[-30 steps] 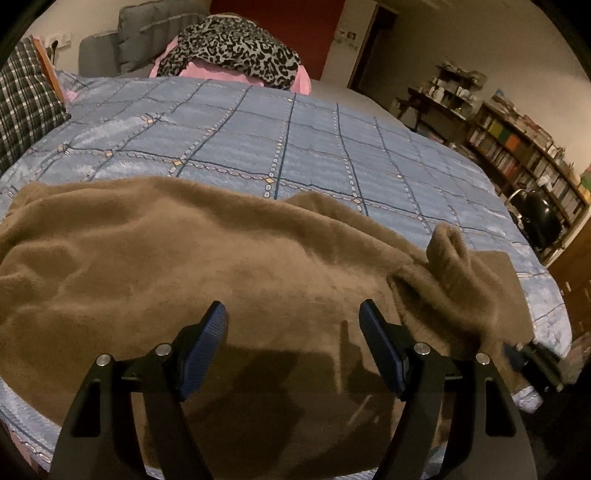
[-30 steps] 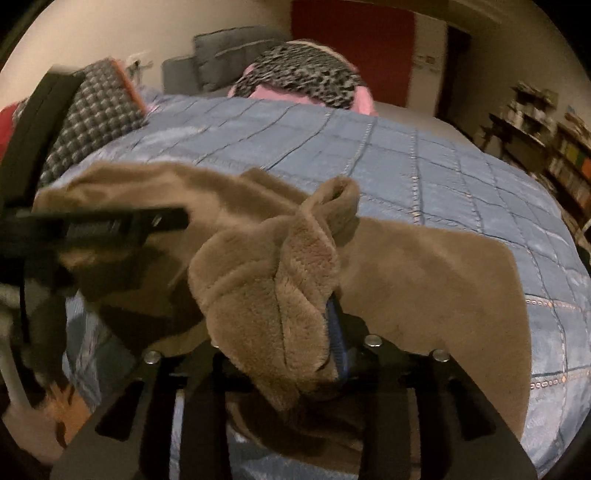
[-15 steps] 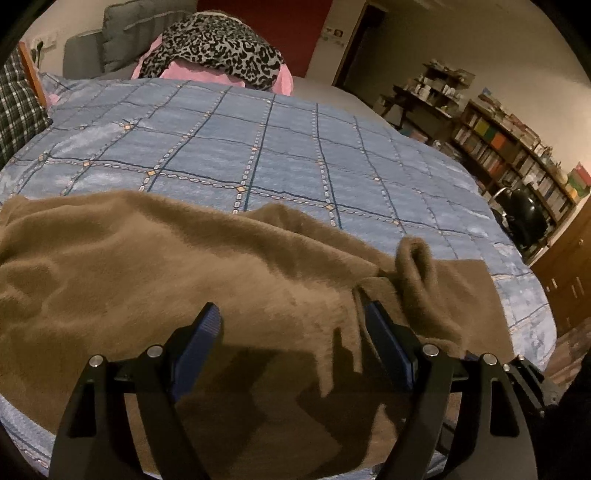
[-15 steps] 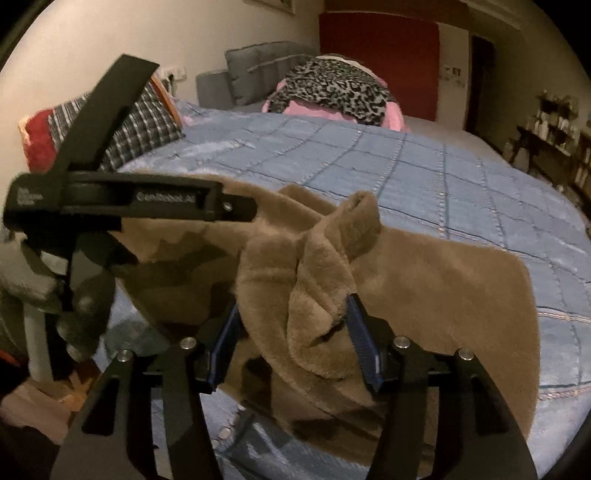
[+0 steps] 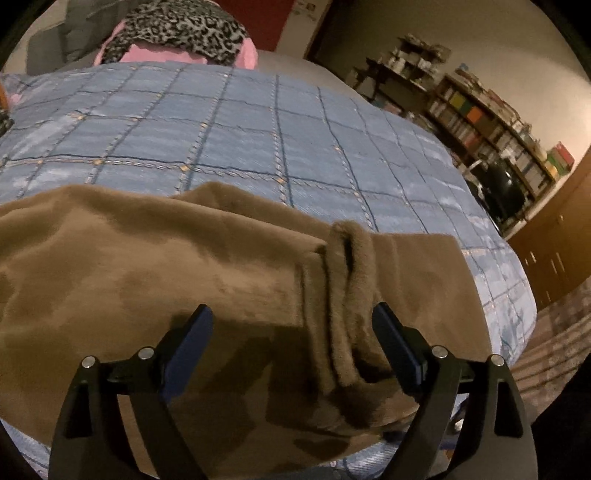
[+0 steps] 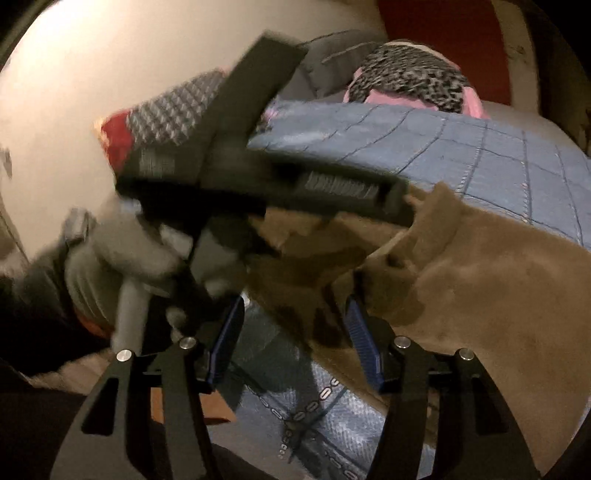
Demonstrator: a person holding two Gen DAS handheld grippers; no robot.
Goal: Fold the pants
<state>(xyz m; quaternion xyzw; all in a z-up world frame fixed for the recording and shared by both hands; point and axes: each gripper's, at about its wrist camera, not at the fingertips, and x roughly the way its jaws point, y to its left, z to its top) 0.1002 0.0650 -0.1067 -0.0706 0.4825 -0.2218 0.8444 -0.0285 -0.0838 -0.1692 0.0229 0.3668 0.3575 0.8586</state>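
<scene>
Brown fleece pants lie spread across the near edge of the blue quilted bed. A bunched fold of the pants rises just left of my left gripper's right finger. My left gripper is open, low over the pants, with nothing between its fingers. My right gripper is open and empty at the bed's edge; the pants lie to its right, their edge beside its right finger. The left gripper's body, held by a gloved hand, crosses the right wrist view, blurred.
A leopard-print and pink heap sits at the far end of the bed. A checked pillow lies at the bed's left side. Bookshelves and a dark chair stand to the right. The floor shows past the bed's right edge.
My right gripper has opened and let go of the bunched fold, then pulled back and swung left. My left gripper has moved right toward the fold, which now lies lower.
</scene>
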